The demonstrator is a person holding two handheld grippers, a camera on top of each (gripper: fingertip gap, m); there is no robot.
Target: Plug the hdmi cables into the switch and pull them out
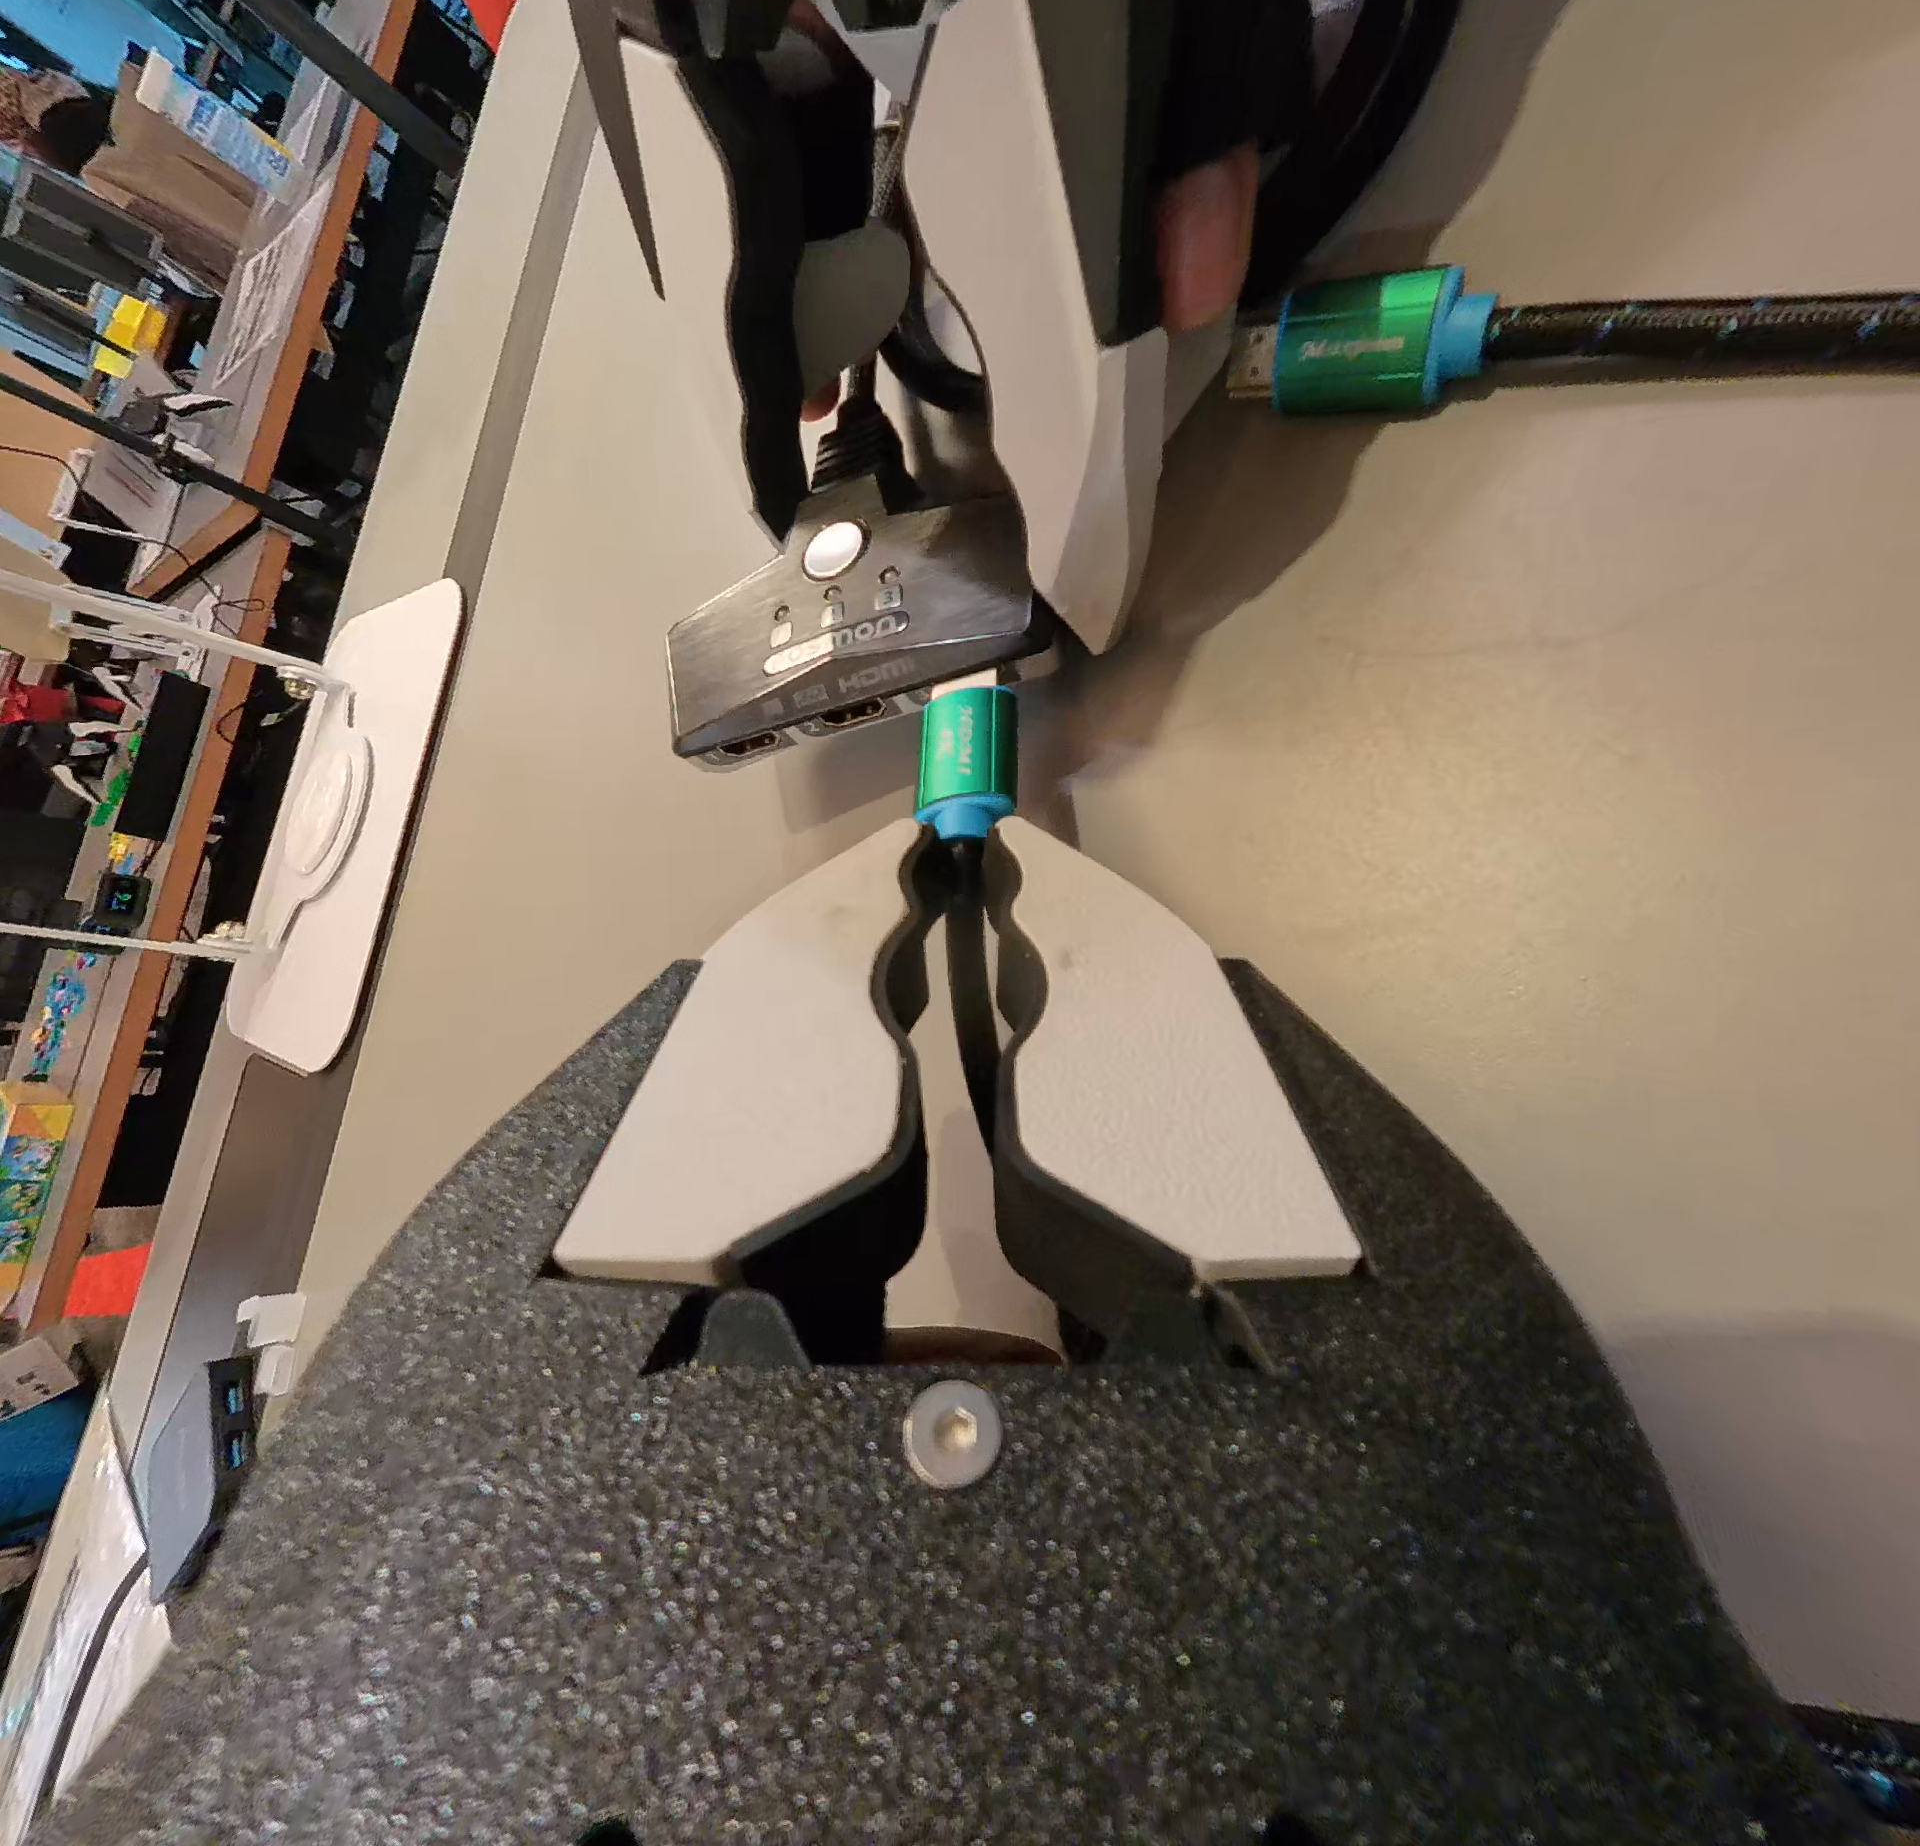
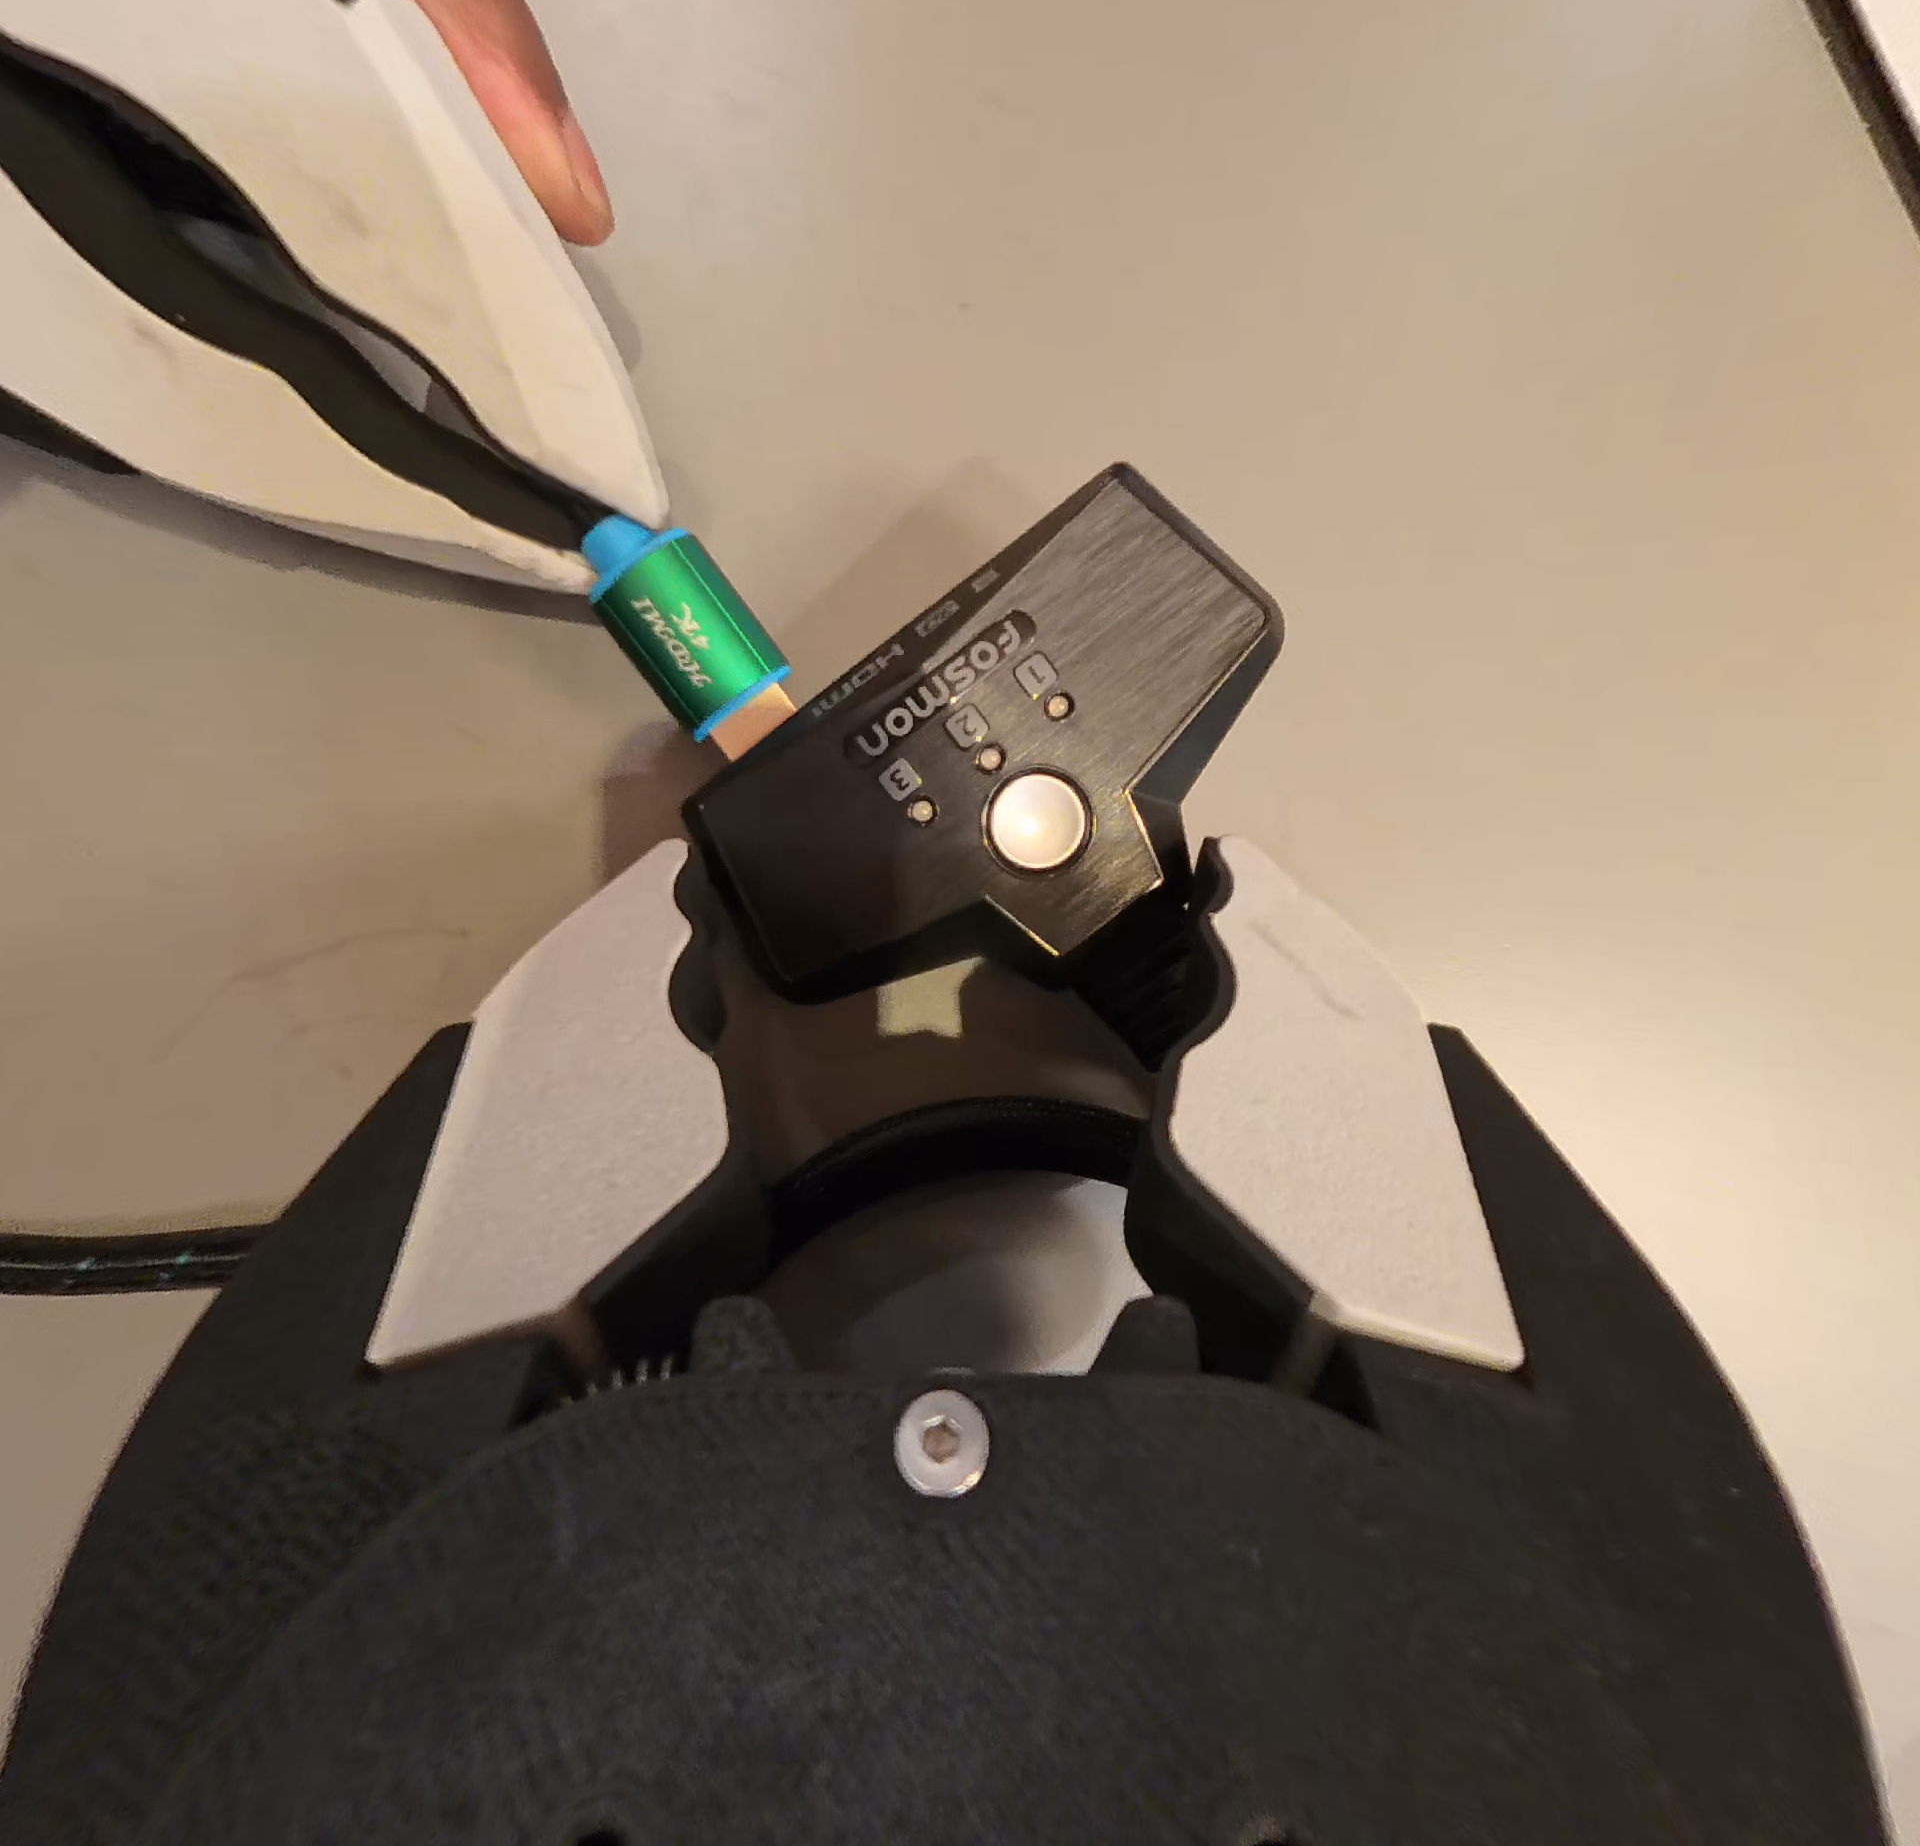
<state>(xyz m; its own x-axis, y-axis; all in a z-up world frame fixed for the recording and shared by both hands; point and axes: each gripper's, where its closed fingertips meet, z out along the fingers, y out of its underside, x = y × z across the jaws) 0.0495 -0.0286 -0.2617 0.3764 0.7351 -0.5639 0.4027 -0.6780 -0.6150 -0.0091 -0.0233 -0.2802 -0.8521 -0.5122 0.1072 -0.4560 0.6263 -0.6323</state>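
Left gripper (image 1: pixel 956 840) has its two pale fingers drawn almost together on the black cable just behind a green HDMI plug (image 1: pixel 961 757), whose blue collar sits right at the fingertips. That plug's gold tip is at the end port of the black switch (image 1: pixel 852 622), the port on the side marked with the highest number; in the right wrist view the green plug (image 2: pixel 686 643) shows some bare metal between its collar and the switch (image 2: pixel 987 757), so it is touching or partly in, and how deep it goes cannot be told. On the switch's front edge, beside the plugged end, two more ports (image 1: pixel 800 736) stand open with nothing in them.

Right gripper (image 2: pixel 951 897) is partly closed around the narrow rear of the switch, one finger against each side, near the round pale button (image 2: pixel 1039 825); the switch's own ribbed black lead (image 2: pixel 1153 996) runs back between the fingers. The switch is held slightly tilted over the beige table (image 2: pixel 1351 342).

Beyond the switch, off to its plugged side, a second green HDMI plug (image 1: pixel 1361 347) lies loose on the table on a braided black cable (image 1: pixel 1704 336), well apart from the ports. A person's fingertip (image 2: pixel 551 134) rests on the left gripper's finger.
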